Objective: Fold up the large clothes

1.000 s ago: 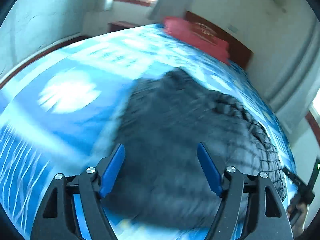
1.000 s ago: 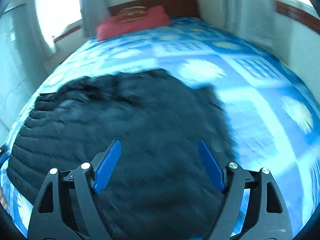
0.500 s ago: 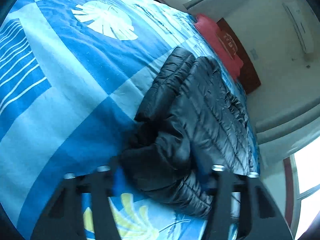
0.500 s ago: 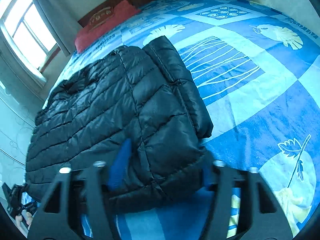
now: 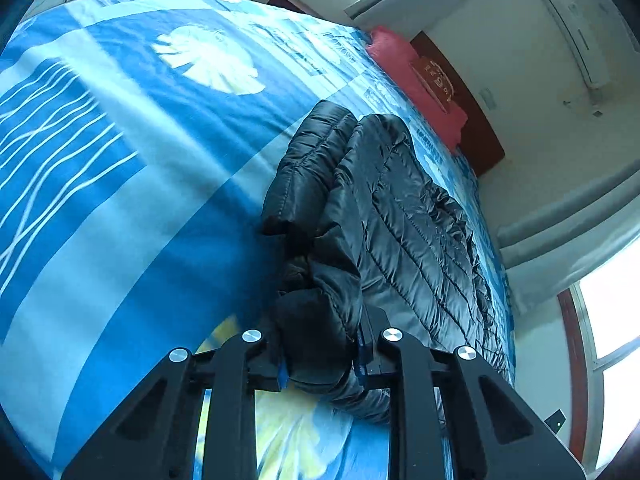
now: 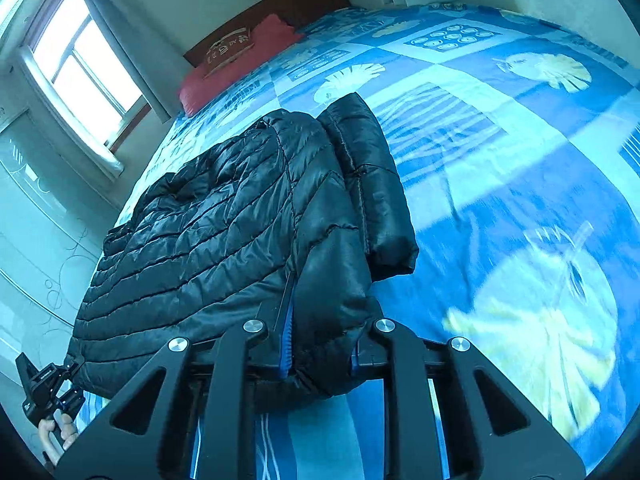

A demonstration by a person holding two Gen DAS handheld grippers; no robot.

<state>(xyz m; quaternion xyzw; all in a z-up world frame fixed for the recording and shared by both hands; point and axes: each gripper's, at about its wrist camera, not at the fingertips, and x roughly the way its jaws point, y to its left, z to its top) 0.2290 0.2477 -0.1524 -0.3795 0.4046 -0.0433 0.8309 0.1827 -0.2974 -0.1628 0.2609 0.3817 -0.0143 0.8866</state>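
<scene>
Two grippers each bite a near corner of the black quilted puffer jacket [image 5: 404, 216], which lies on the blue patterned bedspread [image 5: 120, 184] and runs from the bottom centre of each view up toward the red pillow [image 5: 416, 80] at the dark wooden headboard [image 6: 276, 8]. In the left wrist view the left gripper [image 5: 320, 360] has its blue-padded jaws pressed together on a thick bunch of hem, a sleeve folded alongside at centre frame. In the right wrist view the right gripper [image 6: 320, 356] is likewise clamped on padded fabric at bottom centre, and the other handheld gripper shows small at the lower left edge.

The step in hand looks like the grasp before a fold. Next, both corners probably need lifting together and carrying toward the upper part of the frame, level with each other, so the slippery, puffy layers fold over evenly without sliding out.
</scene>
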